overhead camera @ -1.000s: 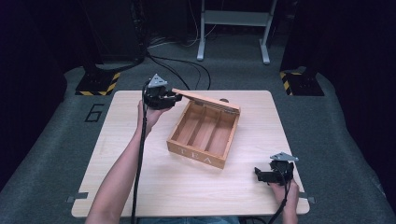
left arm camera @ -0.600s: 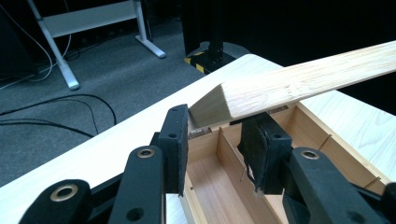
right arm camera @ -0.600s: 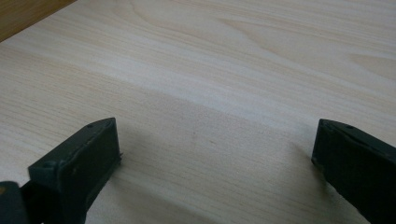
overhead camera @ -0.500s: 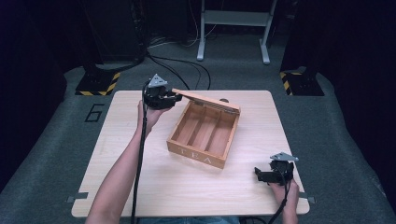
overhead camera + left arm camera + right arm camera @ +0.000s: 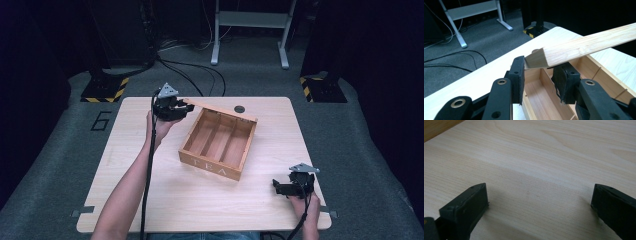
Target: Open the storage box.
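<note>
A wooden tea box [image 5: 220,142] with three compartments stands in the middle of the table [image 5: 150,200]. Its hinged lid [image 5: 220,109] is raised along the far side. My left gripper [image 5: 186,107] is at the lid's left end. In the left gripper view the lid's corner [image 5: 541,60] sits between the pads of my left gripper [image 5: 540,68], which is shut on it, above the box's compartments [image 5: 541,92]. My right gripper [image 5: 277,186] rests near the table's front right corner. Its jaws stand wide open over bare wood in the right gripper view [image 5: 539,195].
A small dark round hole [image 5: 239,108] sits in the table behind the box. Beyond the table lie floor cables [image 5: 195,75], a white frame's legs [image 5: 250,30] and two yellow-and-black striped bases [image 5: 105,90]. A "6" [image 5: 101,120] marks the mat at the left.
</note>
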Demonstrator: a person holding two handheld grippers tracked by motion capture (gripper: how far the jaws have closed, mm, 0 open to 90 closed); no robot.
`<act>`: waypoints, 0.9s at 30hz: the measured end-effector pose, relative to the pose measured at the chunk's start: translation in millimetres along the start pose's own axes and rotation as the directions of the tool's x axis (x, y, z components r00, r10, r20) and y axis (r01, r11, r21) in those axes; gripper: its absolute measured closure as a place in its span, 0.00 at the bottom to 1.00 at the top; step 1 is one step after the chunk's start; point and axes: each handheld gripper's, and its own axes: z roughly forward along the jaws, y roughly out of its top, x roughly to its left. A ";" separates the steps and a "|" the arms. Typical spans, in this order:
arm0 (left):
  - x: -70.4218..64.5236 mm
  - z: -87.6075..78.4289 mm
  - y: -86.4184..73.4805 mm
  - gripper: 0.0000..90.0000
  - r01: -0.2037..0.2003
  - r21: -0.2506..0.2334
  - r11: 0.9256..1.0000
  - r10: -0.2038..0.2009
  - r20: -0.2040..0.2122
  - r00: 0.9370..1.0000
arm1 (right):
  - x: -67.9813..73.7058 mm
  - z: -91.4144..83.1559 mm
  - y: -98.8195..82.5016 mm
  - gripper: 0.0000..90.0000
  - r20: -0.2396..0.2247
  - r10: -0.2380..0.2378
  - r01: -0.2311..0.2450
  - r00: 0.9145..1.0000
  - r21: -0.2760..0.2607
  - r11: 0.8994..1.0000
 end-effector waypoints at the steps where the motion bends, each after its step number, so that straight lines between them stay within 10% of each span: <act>1: 0.0 0.0 0.0 0.69 0.000 0.000 1.000 0.000 0.000 1.000 | 0.0 0.0 0.0 0.01 0.000 0.000 0.000 1.000 0.000 1.000; 27: -15.5 -11.6 -63.1 0.68 -0.006 -0.043 0.999 0.006 0.000 1.000 | 0.9 -0.3 -0.2 0.01 0.001 0.005 -0.005 1.000 -0.001 1.000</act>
